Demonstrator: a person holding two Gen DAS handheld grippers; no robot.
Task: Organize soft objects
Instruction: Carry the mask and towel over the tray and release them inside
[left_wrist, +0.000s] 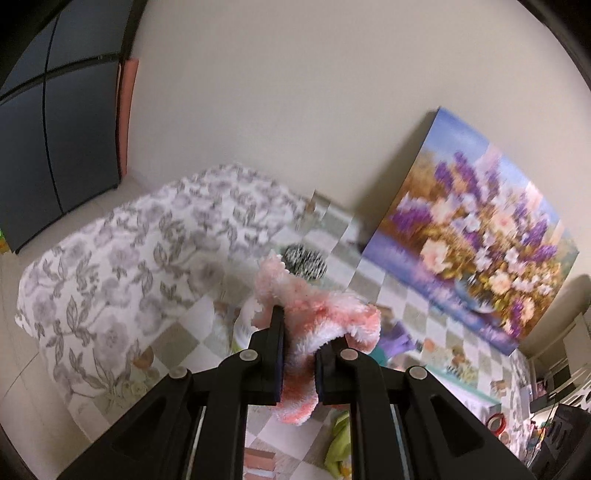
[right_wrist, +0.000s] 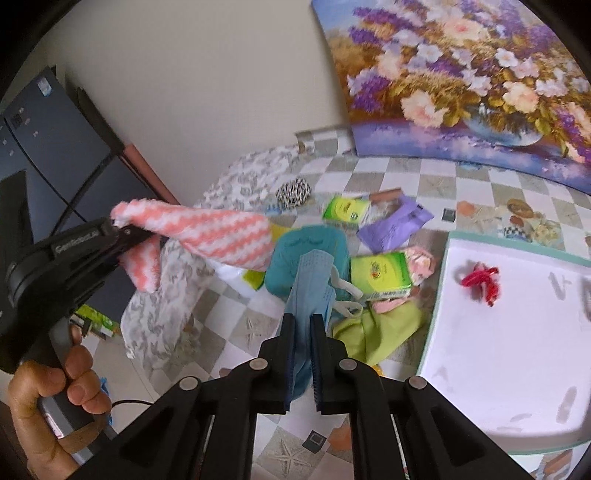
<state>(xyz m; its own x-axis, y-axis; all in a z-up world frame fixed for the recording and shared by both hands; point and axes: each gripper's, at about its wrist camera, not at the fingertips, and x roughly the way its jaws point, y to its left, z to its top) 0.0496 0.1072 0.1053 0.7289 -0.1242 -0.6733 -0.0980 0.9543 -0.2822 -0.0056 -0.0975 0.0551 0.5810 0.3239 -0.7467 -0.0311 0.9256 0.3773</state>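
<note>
My left gripper (left_wrist: 299, 350) is shut on a fluffy pink and white striped cloth (left_wrist: 317, 325) and holds it in the air above the checkered table. The same cloth (right_wrist: 214, 236) hangs from the left gripper (right_wrist: 118, 230) in the right wrist view. My right gripper (right_wrist: 303, 332) is shut on a light blue face mask (right_wrist: 312, 288), held above a teal cloth (right_wrist: 295, 254). A red yarn piece (right_wrist: 480, 280) lies in the white tray (right_wrist: 517, 369).
On the checkered table (right_wrist: 406, 177) lie two green boxes (right_wrist: 380, 273), a purple packet (right_wrist: 395, 225), a lime green cloth (right_wrist: 384, 328) and a black and white ball (right_wrist: 293, 192). A floral cloth (left_wrist: 129, 251) covers the table's left end. A flower painting (left_wrist: 480, 240) leans on the wall.
</note>
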